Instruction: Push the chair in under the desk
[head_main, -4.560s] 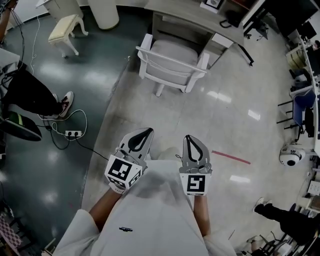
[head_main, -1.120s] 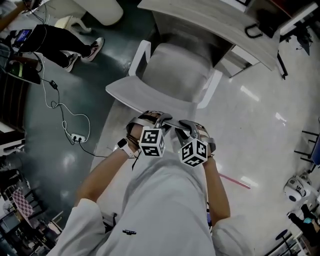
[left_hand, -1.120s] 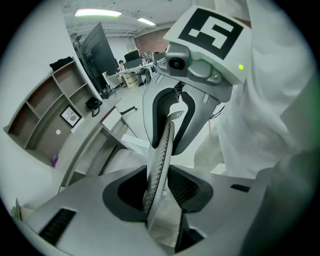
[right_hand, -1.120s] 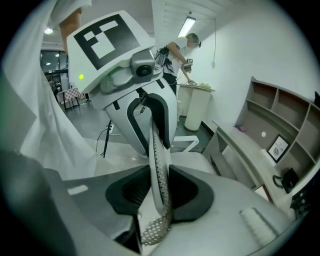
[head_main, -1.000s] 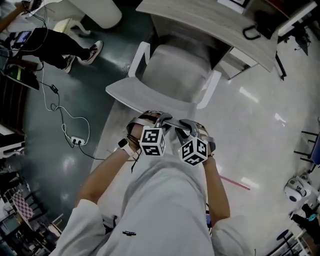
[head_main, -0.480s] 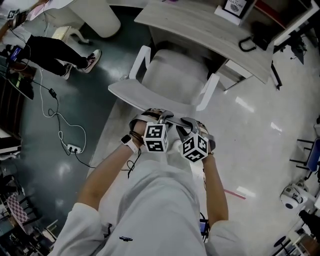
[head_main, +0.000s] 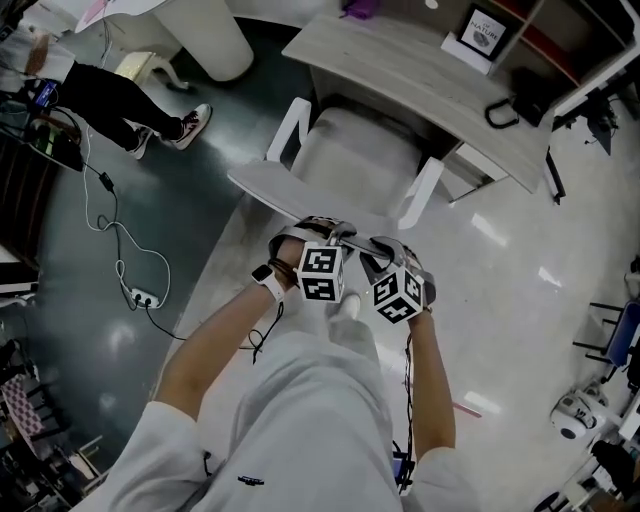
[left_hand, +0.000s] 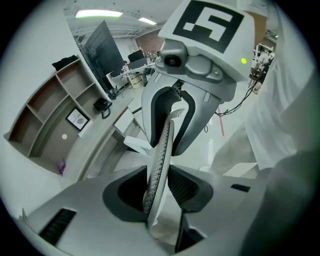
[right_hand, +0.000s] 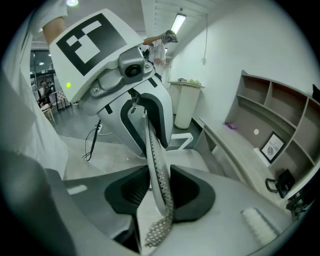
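White perforated-back armchair (head_main: 360, 165) stands with its front at the edge of the pale wooden desk (head_main: 420, 70), seat mostly out. The left gripper (head_main: 322, 230) clamps the backrest's top edge. The right gripper (head_main: 382, 246) grips it too, its jaws just eased wider. This looks like mid-push; next, drive it straight forward under the desk.

Chair (head_main: 352, 160) carried toward 12 o'clock, seat front brought up to desk (head_main: 410, 75) edge. Left gripper (head_main: 320, 230) and right gripper (head_main: 376, 246), earlier held clear, now closed on backrest (head_main: 268, 190). Right jaws just opened slightly, backrest edge kept between.
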